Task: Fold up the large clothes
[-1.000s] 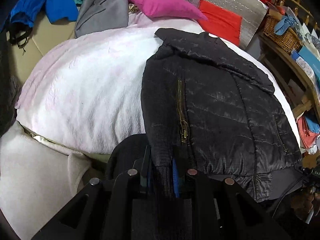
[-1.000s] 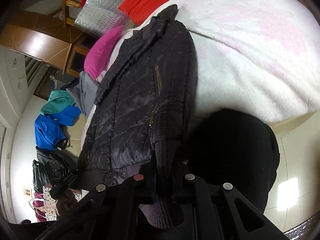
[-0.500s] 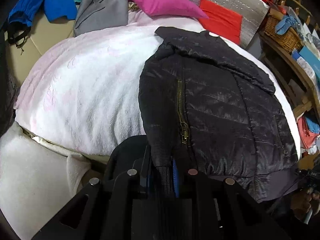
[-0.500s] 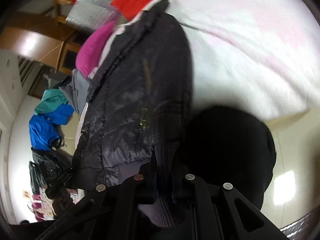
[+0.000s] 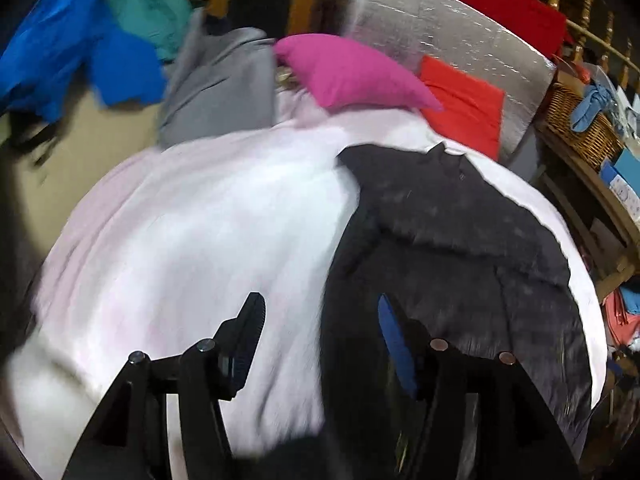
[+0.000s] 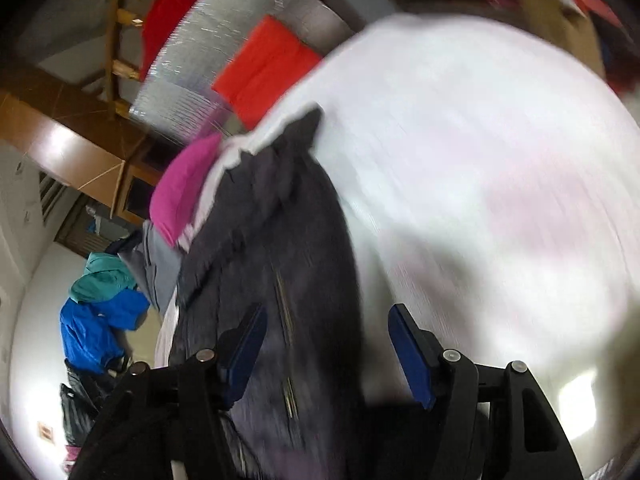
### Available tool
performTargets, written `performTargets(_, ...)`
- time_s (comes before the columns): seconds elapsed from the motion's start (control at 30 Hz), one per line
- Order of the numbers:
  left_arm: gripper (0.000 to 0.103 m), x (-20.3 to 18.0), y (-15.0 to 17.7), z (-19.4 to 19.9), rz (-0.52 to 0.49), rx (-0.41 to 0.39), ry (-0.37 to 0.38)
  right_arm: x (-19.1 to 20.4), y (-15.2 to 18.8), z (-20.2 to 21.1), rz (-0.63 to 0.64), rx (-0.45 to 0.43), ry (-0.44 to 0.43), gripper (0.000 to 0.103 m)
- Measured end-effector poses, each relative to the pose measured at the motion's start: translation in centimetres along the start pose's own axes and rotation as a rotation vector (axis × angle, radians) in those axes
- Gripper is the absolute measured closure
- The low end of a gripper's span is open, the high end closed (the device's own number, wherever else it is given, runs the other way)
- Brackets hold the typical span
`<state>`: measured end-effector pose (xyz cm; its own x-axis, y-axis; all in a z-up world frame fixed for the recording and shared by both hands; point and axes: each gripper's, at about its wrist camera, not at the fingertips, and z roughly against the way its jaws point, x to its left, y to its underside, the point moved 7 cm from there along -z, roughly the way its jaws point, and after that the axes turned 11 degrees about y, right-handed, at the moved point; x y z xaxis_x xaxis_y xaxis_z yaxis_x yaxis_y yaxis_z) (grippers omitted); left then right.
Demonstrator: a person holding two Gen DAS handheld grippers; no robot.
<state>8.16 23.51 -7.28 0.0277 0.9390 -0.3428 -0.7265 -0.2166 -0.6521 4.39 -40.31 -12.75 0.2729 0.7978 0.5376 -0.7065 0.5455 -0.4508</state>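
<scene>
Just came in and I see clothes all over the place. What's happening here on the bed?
A person is folding a black jacket on a white blanket, with a hand-held gripper in each hand. The jacket lies flat by the blanket's edge. The left hand-held gripper and the right hand-held gripper are both opening above the jacket's near edge, and neither pinches the cloth. Other clothes sit heaped behind, beside a pink pillow.

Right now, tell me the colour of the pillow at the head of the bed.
Magenta pink pillow, clearest in the left wrist view.
</scene>
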Motion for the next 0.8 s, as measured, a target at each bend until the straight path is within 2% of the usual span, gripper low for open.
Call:
performTargets(0.07,0.038,-1.2,-3.5,-3.7,-0.042,0.001,0.057,2.4,-4.1,-3.3,0.016,-0.011,-0.043,0.035)
performTargets(0.2,0.035,-2.3,-7.8,-10.6,-0.051,0.023,0.09,5.3,-10.8,-10.9,0.023,-0.013,-0.022,0.035)
performTargets(0.27,0.036,-2.4,-9.1,-13.9,-0.025,0.058,0.101,6.3,-13.1,-14.8,0.009,0.032,-0.021,0.035)
performTargets(0.37,0.036,-2.3,-10.1,-17.7,-0.006,0.091,0.091,7.0,-14.5,-19.2,-0.007,0.104,-0.014,0.036)
performTargets(0.4,0.036,-2.4,-10.0,-18.8,-0.005,0.101,0.092,7.1,-14.4,-20.2,0.013,0.119,-0.003,0.041)
performTargets(0.43,0.051,-2.2,-9.8,-19.9,-0.013,0.123,0.07,7.5,-14.3,-21.0,0.06,0.131,0.021,0.055)
performTargets(0.47,0.072,-2.1,-9.4,-20.5,-0.022,0.144,0.049,7.8,-13.9,-21.8,0.135,0.145,0.101,0.087)
performTargets(0.5,0.082,-1.9,-8.7,-21.8,-0.04,0.189,0.018,7.8,-13.9,-22.2,0.164,0.14,0.144,0.09)
performTargets(0.57,0.082,-1.7,-8.2,-22.5,-0.055,0.174,-0.004,7.3,-13.8,-22.7,0.152,0.151,0.161,0.09)
performTargets(0.63,0.082,-1.6,-8.0,-22.6,-0.039,0.164,-0.006,7.2,-13.7,-22.7,0.156,0.139,0.175,0.088)
performTargets(0.67,0.081,-1.6,-8.1,-22.3,-0.031,0.161,-0.007,7.3,-13.6,-22.3,0.161,0.124,0.184,0.078)
performTargets(0.7,0.079,-1.9,-8.2,-21.8,-0.034,0.159,-0.017,7.4,-13.6,-21.9,0.159,0.115,0.193,0.062)
performTargets(0.73,0.07,-2.1,-8.4,-21.2,-0.042,0.157,-0.025,7.4,-13.4,-21.0,0.146,0.109,0.179,0.047)
performTargets(0.77,0.063,-2.3,-8.4,-20.3,-0.051,0.155,-0.034,7.2,-13.3,-20.0,0.133,0.091,0.169,0.025)
performTargets(0.8,0.046,-2.6,-8.4,-18.9,-0.062,0.144,-0.025,7.1,-13.0,-18.4,0.124,0.059,0.158,0.024)
